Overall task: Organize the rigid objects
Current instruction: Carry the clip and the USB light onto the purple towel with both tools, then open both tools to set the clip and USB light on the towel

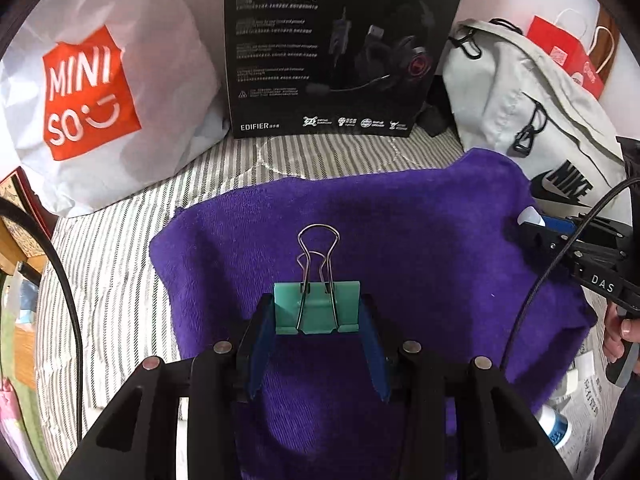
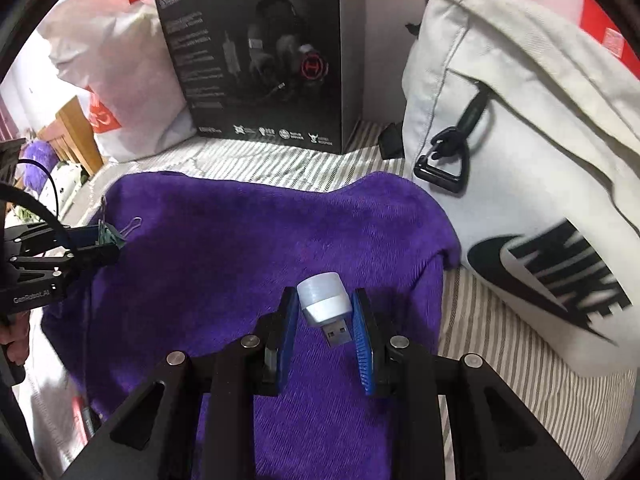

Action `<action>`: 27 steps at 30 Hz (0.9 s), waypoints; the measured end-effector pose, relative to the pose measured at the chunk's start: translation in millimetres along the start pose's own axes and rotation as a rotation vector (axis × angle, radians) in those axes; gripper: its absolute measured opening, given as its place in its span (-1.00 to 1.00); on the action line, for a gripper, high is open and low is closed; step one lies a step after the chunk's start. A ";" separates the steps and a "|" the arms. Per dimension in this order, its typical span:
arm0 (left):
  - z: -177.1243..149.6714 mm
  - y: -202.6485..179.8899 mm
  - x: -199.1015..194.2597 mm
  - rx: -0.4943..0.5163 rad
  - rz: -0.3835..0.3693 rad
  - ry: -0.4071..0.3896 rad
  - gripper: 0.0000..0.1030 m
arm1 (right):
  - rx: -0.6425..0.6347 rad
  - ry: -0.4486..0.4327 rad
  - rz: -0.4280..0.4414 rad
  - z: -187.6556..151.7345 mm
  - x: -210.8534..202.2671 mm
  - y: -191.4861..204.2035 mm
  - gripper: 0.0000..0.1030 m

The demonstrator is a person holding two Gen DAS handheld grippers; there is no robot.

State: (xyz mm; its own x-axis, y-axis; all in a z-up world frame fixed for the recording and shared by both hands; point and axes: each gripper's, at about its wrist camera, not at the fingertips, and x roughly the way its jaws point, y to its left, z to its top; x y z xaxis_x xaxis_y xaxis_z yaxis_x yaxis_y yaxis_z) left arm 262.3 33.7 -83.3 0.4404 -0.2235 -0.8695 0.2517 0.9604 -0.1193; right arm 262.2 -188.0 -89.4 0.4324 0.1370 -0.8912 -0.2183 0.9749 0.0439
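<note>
Blue-padded fingers of the left gripper pinched a green clip above the purple towel, wire handles pointing forward. Only the right wrist view showed the right gripper closed narrowly around a white USB lamp, plug toward the camera, over the towel's right side; from the left, just the lamp's tip showed. Behind stood a Miniso bag, a Nike backpack and a black headset box on striped bedding.
</note>
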 end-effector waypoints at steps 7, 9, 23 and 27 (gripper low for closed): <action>3.6 4.2 15.1 0.004 0.012 0.019 -0.23 | -0.021 0.041 -0.010 11.1 22.5 2.6 -0.48; 4.2 4.5 18.5 0.008 0.021 0.029 -0.23 | -0.029 0.057 -0.013 12.0 28.2 4.5 -0.48; 3.4 -3.6 26.1 0.058 0.071 0.049 -0.22 | -0.048 0.088 0.000 9.4 39.1 8.0 -0.41; 1.5 -5.4 25.7 0.064 0.083 0.057 -0.05 | -0.047 0.098 0.010 8.1 39.0 7.6 -0.07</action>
State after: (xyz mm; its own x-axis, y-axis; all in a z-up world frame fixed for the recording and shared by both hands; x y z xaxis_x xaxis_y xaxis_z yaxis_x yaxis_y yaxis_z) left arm 273.6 22.5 -104.3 0.4127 -0.1320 -0.9013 0.2718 0.9622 -0.0165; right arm 284.5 -173.8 -120.2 0.3429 0.1267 -0.9308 -0.2642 0.9639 0.0339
